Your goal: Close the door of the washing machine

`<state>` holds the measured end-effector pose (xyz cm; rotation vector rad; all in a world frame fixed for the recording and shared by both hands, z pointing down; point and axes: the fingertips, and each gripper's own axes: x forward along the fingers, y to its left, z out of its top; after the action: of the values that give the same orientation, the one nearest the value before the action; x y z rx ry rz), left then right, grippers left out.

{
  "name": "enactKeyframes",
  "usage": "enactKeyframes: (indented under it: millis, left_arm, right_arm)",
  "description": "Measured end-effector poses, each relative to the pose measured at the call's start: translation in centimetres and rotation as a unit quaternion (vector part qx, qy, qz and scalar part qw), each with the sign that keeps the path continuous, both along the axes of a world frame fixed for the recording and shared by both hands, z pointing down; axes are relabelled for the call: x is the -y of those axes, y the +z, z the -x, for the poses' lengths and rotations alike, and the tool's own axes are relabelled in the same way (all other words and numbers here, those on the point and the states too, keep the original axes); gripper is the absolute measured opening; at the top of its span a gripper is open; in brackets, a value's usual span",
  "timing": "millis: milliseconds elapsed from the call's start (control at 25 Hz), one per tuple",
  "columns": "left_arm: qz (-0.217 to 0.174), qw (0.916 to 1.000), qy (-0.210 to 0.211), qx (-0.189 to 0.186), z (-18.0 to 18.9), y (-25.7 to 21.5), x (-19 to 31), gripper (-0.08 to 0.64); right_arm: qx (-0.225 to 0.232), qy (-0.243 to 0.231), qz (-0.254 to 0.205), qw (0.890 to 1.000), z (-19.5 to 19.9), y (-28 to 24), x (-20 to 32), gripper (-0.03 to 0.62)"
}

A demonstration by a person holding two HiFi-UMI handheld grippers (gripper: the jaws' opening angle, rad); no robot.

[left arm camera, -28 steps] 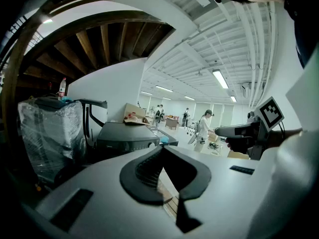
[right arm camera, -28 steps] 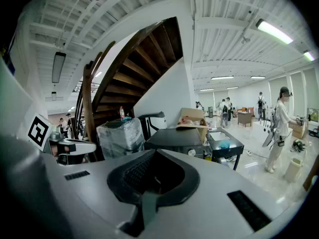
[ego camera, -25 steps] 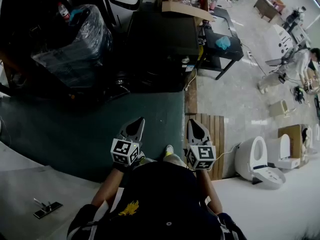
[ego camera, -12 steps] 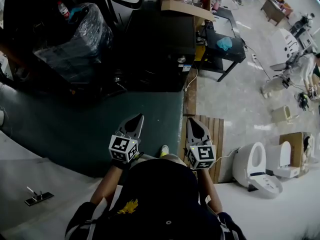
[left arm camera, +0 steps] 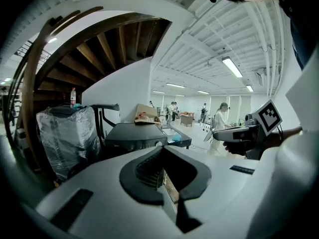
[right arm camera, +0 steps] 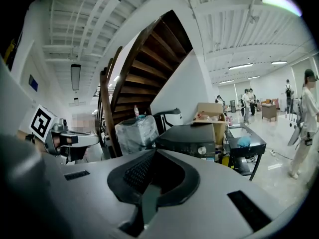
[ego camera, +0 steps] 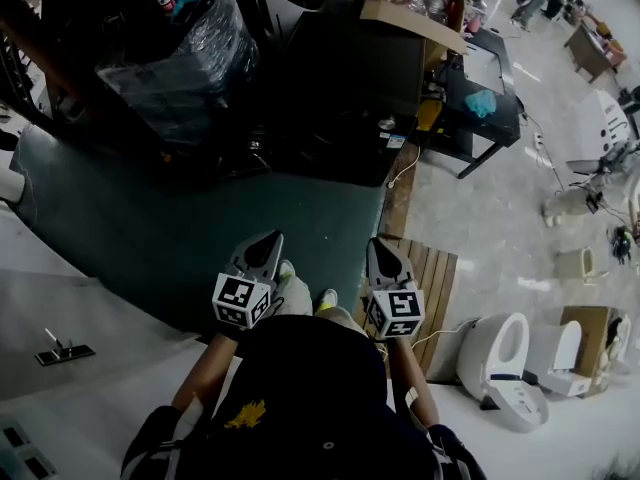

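Note:
The washing machine point(ego camera: 345, 88) is a dark box on the far side of the green floor mat point(ego camera: 170, 228). It also appears in the left gripper view point(left arm camera: 133, 133) and, with a round knob on its front, in the right gripper view point(right arm camera: 192, 139). Its door cannot be made out in the dim light. My left gripper point(ego camera: 262, 244) and right gripper point(ego camera: 378, 250) are held side by side in front of my body, well short of the machine. Both point toward it, jaws together and empty point(left arm camera: 163, 152) point(right arm camera: 153, 156).
A plastic-wrapped bundle point(ego camera: 185, 63) stands left of the machine, with a cardboard box point(ego camera: 415, 8) on top and a black table point(ego camera: 480, 118) to its right. A wooden pallet point(ego camera: 432, 278) and white toilets point(ego camera: 500, 353) lie to my right. A wooden staircase point(right arm camera: 144, 78) rises behind, and people stand far off.
I have walked forward and the scene has shifted in the head view. Both grippers travelled with me, still shut, and a shoe now shows beside the left gripper.

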<state>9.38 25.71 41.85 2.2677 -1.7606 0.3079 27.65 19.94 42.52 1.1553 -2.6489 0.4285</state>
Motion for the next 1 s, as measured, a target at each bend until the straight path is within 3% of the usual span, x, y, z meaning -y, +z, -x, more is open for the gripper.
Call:
enactKeyframes:
  millis: [240,520,800,1000]
  left_arm:
    - [-0.006,0.9999,-0.01,-0.01,-0.5,0.1,1.5,0.017]
    - [-0.012,0.9998,0.01,-0.009,-1.3,0.5,3.6,0.017]
    - [-0.006,0.9996,-0.012,-0.024,2.0,1.5,5.0,0.017]
    - [-0.007,0.9995,-0.019,-0.022,5.8,1.7,6.3,0.017]
  right_arm:
    - [-0.014,-0.026,0.004,1.0,1.1,0.0,-0.5,0.028]
    - [-0.028,-0.004,0.018,0.999,0.1,0.8,1.3,0.028]
    - [-0.038,-0.013,0.021,0.999,2.2,1.1,2.8,0.028]
    - [-0.04,-0.022,0.027,0.999,6.2,1.4,4.3,0.028]
